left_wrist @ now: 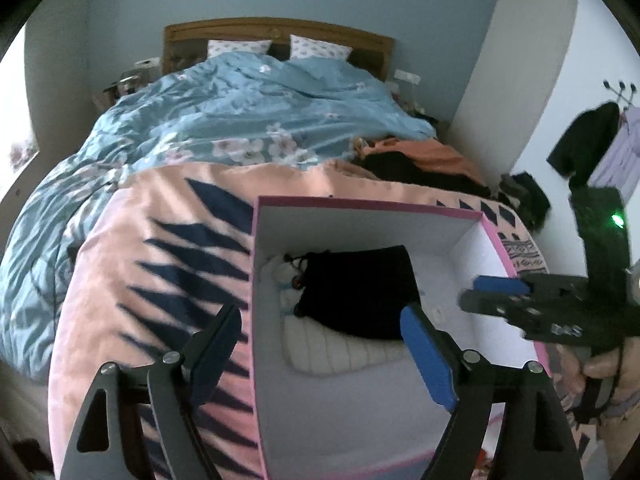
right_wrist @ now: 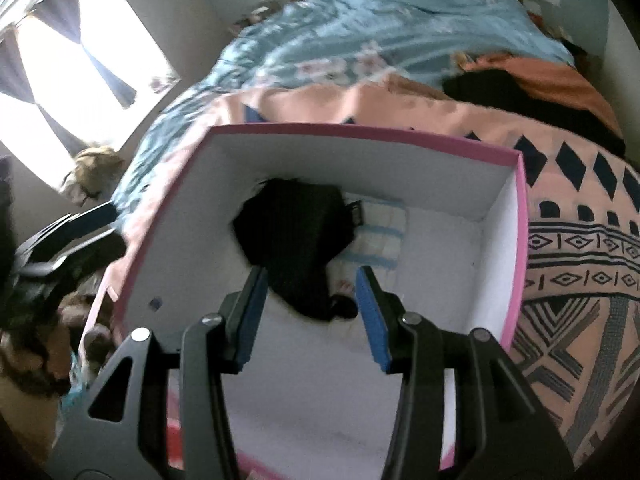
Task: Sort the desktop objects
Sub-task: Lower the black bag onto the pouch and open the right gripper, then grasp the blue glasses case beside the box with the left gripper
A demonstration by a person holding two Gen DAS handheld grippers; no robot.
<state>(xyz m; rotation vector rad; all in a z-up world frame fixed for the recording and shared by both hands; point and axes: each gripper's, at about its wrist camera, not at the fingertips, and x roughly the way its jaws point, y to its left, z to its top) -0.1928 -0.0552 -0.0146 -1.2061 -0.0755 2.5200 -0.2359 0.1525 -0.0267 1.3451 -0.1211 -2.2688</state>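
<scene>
Right claw (right_wrist: 310,312) nearest the lens: blue pads spread wide, nothing between them, poised above the open pink-rimmed box (right_wrist: 360,130) and aimed down into it. Directly beyond its tips lies the black drawstring pouch (right_wrist: 292,236), slumped on the box floor and overlapping a white-and-blue striped cloth (right_wrist: 380,232); neither pad touches the pouch. Judgement: this reads as a drop-off spot, with the claw empty over items already sorted into the box. Left claw (left_wrist: 320,344) also gapes wide and empty, straddling the box's left wall (left_wrist: 256,320), one finger outside over the blanket, the other inside; likely parked there to stay clear of the right arm's work, perhaps ready to steady the box. In the left view the pouch shows cords and small beads at its far-left end, resting partly on a ribbed whitish item I cannot identify. The right claw enters that view from the right, hand (left_wrist: 600,368) gripping its handle. Box sits on a pink patterned blanket (left_wrist: 160,240) spread across the bed's foot, which gives a soft, uneven base. Farther: blue floral duvet (left_wrist: 240,108), two pillows (left_wrist: 240,46), wooden headboard (left_wrist: 280,26).
</scene>
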